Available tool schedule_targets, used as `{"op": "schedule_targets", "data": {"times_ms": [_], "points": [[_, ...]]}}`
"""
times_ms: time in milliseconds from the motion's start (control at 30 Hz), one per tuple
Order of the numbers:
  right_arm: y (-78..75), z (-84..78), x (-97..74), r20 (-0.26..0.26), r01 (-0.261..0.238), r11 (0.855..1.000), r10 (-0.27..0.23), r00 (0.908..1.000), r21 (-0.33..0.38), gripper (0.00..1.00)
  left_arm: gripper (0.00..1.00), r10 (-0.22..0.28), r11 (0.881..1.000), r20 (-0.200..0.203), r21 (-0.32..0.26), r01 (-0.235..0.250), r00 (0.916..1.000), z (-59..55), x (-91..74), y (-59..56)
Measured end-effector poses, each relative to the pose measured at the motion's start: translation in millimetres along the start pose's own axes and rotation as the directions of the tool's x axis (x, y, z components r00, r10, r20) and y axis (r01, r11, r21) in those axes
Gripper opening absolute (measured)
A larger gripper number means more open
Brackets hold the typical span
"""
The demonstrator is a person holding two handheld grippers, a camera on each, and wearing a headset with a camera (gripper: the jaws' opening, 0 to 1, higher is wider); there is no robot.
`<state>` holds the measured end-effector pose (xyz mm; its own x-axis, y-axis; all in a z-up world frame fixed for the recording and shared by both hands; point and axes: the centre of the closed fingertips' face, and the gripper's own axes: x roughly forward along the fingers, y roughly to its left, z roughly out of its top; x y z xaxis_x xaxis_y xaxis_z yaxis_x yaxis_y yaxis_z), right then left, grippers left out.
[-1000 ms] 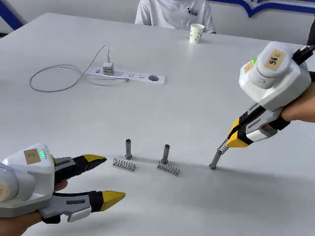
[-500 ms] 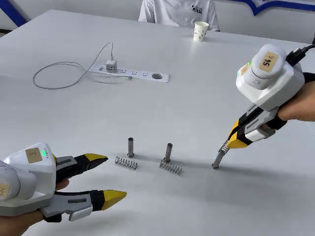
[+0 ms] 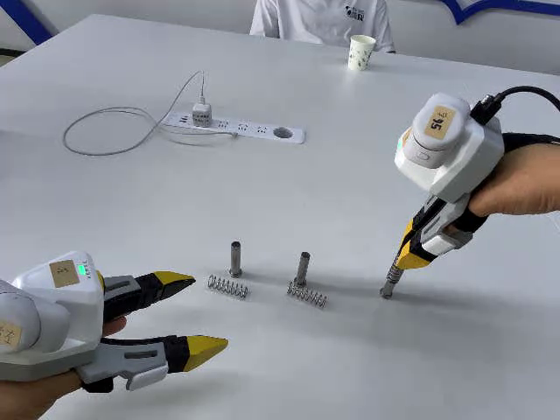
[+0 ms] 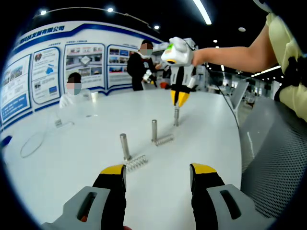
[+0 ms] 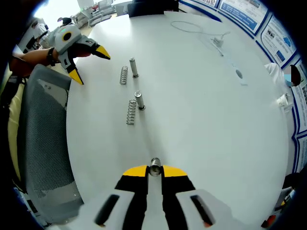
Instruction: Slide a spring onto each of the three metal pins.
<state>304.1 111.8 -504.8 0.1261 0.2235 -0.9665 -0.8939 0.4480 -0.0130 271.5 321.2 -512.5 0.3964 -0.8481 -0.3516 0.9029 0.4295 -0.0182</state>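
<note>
Right gripper point(image 3: 401, 262): jaws clamped on a coiled wire spring point(image 3: 395, 274), which sits over the top of the right pin point(image 3: 386, 289). Versus 1.0 s ago, the gripper stands steeper, the spring is lower and the pin is less tilted. Left gripper point(image 3: 210, 311): jaws apart, near left. The left spring point(image 3: 227, 286) and middle spring point(image 3: 307, 295) lie loose just in front of the left pin point(image 3: 235, 259) and middle pin point(image 3: 303, 268), both smooth metal cylinders standing upright.

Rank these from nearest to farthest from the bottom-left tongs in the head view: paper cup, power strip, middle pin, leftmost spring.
1. Leftmost spring, lying just ahead of the left tongs.
2. Middle pin, upright, further to the right.
3. Power strip, well behind the pin.
4. Paper cup, at the far edge.
</note>
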Motion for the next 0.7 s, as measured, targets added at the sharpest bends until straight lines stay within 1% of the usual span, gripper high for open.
{"op": "schedule_targets", "data": {"times_ms": [267, 433, 500, 700], "points": [[1.0, -4.0, 13.5, -0.011, -0.005, 1.000, 0.005, 0.9999, 0.015, 0.11, 0.54, 0.000, 1.000, -0.002, -0.004, 0.000, 1.0000, -2.5, 0.1, -0.4], [1.3, -6.5, 21.6, -0.028, 0.004, 1.000, -0.003, 0.9996, 0.014, 0.11, 0.54, 0.000, 1.000, 0.000, -0.004, 0.000, 1.0000, -2.3, 0.0, -0.1], [2.0, -7.1, 23.7, -0.032, 0.005, 1.000, -0.004, 0.9995, 0.014, 0.11, 0.54, 0.001, 1.000, 0.002, -0.004, -0.001, 1.0000, -1.9, -0.3, 0.4], [1.3, -5.1, 23.0, -0.021, 0.014, 1.000, -0.013, 0.9997, 0.006, 0.12, 0.54, 0.002, 1.000, 0.002, -0.006, -0.002, 1.0000, -3.3, -1.4, 2.1]]}}
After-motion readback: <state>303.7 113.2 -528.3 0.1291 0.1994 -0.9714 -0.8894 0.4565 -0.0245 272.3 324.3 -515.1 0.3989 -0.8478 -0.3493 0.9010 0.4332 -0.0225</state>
